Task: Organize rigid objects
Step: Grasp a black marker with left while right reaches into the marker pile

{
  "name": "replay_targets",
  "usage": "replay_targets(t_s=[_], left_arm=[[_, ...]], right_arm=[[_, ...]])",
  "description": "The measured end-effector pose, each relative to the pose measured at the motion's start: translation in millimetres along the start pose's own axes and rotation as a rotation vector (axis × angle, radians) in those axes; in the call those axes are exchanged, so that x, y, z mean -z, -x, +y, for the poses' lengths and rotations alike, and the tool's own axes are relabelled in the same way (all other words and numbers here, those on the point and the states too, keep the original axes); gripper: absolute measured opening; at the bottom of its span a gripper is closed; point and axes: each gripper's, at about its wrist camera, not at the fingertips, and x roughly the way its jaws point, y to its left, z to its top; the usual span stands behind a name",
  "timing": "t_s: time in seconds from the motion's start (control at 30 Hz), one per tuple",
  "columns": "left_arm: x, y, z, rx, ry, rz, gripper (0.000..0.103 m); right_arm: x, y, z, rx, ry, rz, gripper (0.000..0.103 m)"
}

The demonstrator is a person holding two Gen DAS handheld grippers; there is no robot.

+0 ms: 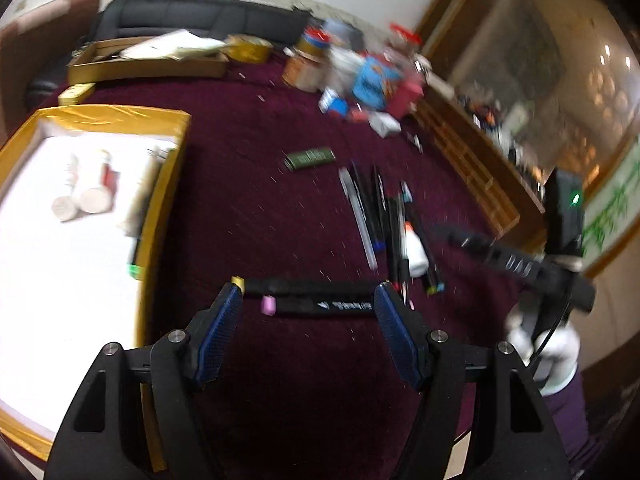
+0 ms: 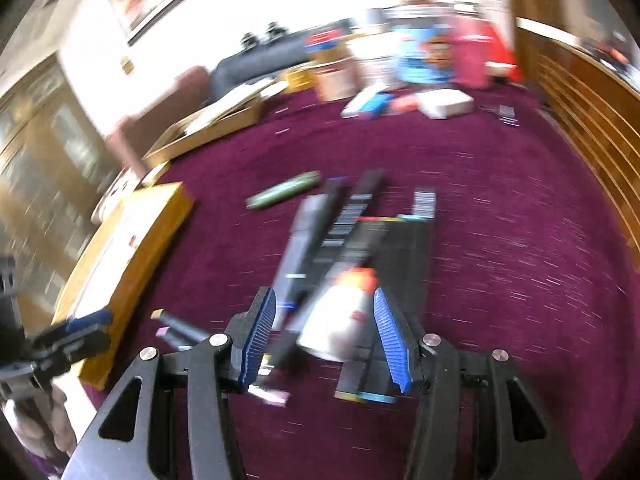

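Markers (image 1: 312,300) between left gripper (image 1: 308,300) fingers — glue bottle (image 2: 340,320) right-view.

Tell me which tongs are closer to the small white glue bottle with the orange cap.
Right. The right tongs straddle the glue bottle, open around it. The left tongs sit off to its left, open over two black markers.

Your right view is smeared by motion: the pens (image 2: 344,232) and the white bottle (image 2: 340,320) beside them have no readable labels.
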Motion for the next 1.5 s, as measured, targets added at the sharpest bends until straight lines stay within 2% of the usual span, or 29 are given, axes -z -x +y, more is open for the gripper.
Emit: replay_targets(t_s=[0.1, 0.23, 0.33, 0.47, 0.63, 0.77, 0.8, 0.87, 0.93, 1.03, 1.17, 1.23, 1.4, 1.5], left_arm=[[8, -16, -15, -0.022, -0.057, 0.037, 0.068], [20, -34, -41, -0.066, -0.22, 0.076, 0.068], [29, -48, -52, -0.129, -0.337, 0.119, 0.068], [26, -66, -57, -0.19, -0.393, 0.164, 0.068], [3, -91, -61, -0.195, -0.333, 0.194, 0.072], [-7, -97, -62, -0.159, -0.274, 0.191, 0.072], [-7, -95, -59, -0.142, -0.247, 0.19, 0.072], [-6, -84, -53, -0.054, -0.167, 0.18, 0.072], [-4, -74, -53, -0.027, -0.15, 0.154, 0.072], [-8, -70, -55, -0.076, -0.19, 0.121, 0.072], [-27, -81, -54, -0.13, -0.167, 0.093, 0.072], [-34, -87, -62, -0.155, -0.192, 0.07, 0.072], [-30, -112, -97, -0.18, -0.317, 0.082, 0.075], [-25, -115, -105, -0.154, -0.359, 0.081, 0.076]], right_arm=[[9, -1, -36, 0.005, -0.104, 0.005, 0.046], [25, -5, -67, -0.028, -0.198, -0.007, 0.046], [33, -3, -75, -0.06, -0.238, -0.015, 0.047], [30, -3, -77, -0.08, -0.24, -0.022, 0.047], [32, -7, -78, -0.078, -0.243, -0.021, 0.047], [33, -7, -81, -0.094, -0.255, -0.023, 0.047], [34, -7, -81, -0.097, -0.255, -0.024, 0.048], [34, -8, -82, -0.108, -0.253, -0.023, 0.05], [34, -8, -82, -0.115, -0.253, -0.024, 0.052], [34, -8, -81, -0.118, -0.248, -0.024, 0.054], [34, -9, -76, -0.093, -0.228, -0.024, 0.054], [34, -10, -72, -0.067, -0.209, -0.022, 0.054], [33, -13, -62, -0.003, -0.159, -0.016, 0.055], [33, -12, -63, -0.007, -0.16, -0.017, 0.055]])
